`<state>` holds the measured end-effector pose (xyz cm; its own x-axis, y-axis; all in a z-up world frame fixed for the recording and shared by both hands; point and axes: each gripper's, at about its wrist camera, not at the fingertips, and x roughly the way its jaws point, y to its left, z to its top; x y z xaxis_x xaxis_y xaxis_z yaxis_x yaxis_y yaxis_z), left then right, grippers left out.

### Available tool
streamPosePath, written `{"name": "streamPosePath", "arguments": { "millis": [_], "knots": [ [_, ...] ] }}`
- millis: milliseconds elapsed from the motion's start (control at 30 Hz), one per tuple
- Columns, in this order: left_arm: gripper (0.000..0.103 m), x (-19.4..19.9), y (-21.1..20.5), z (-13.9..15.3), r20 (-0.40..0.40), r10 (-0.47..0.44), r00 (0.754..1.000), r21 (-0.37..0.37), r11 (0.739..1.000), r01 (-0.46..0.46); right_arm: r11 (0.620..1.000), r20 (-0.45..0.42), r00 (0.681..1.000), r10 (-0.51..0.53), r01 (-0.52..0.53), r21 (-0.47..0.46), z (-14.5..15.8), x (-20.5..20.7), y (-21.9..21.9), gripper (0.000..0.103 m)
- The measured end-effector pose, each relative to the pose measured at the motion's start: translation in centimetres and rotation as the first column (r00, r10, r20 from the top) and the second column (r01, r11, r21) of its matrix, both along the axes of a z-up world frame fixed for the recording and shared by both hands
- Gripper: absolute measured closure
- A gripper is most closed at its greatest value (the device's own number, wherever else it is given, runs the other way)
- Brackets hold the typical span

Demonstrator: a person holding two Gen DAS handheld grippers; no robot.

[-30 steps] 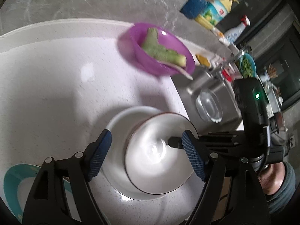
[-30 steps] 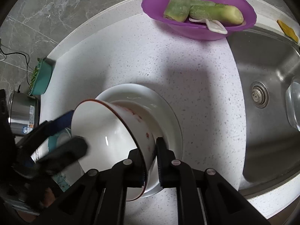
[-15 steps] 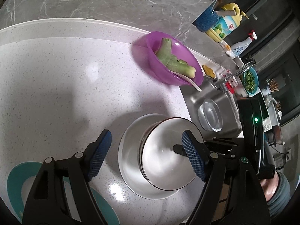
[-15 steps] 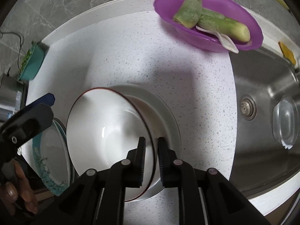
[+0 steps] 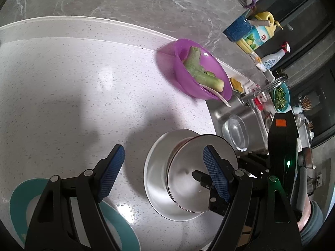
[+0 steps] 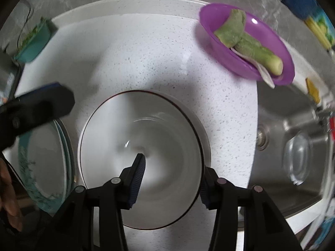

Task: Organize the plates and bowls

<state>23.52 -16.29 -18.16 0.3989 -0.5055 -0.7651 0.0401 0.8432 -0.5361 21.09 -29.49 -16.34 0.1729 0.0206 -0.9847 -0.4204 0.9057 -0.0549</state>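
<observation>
The right claw (image 6: 170, 179) stands spread wide, 1 finger inside and 1 outside the rim of the white ceramic bowl with a dark rim line (image 6: 140, 159), which sits in a white plate (image 5: 156, 167) on the speckled white worktop (image 5: 73, 87). The left claw (image 5: 163, 172) hangs wide apart and empty above it. A teal-rimmed plate (image 5: 18, 196) lies just beside, and a purple plastic bowl of green vegetables (image 5: 201, 75) stands near the steel sink (image 6: 293, 129).

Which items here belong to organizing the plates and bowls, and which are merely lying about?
Job: white bowl, white plate, teal plate, right gripper.
Lying about: purple bowl, spray bottle, glass bowl.
</observation>
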Motion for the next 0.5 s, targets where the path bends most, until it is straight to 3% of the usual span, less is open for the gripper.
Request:
{"name": "streamPosePath", "arguments": {
  "millis": [67, 267, 333, 500],
  "knots": [
    [0.027, 0.1, 0.2, -0.1, -0.008, 0.003, 1.000, 0.000, 1.000, -0.003, 0.999, 0.011, 1.000, 0.028, -0.028, -0.030, -0.1, -0.2, 0.6, 0.046],
    [0.027, 0.2, 0.4, -0.2, -0.034, -0.012, 0.999, 0.027, 1.000, 0.013, 0.987, 0.058, 0.991, 0.118, -0.110, -0.121, -0.4, -1.0, 1.7, 0.043],
    [0.027, 0.2, 0.4, -0.3, -0.046, -0.035, 0.998, 0.050, 0.998, 0.037, 0.981, 0.078, 0.987, 0.142, -0.129, -0.143, -0.3, -1.2, 1.8, 0.035],
    [0.027, 0.1, 0.8, -0.1, -0.061, -0.105, 0.993, 0.108, 0.988, 0.112, 0.982, 0.092, 0.982, 0.167, -0.158, -0.103, 0.1, -1.5, 1.6, 0.029]
  ]
}}
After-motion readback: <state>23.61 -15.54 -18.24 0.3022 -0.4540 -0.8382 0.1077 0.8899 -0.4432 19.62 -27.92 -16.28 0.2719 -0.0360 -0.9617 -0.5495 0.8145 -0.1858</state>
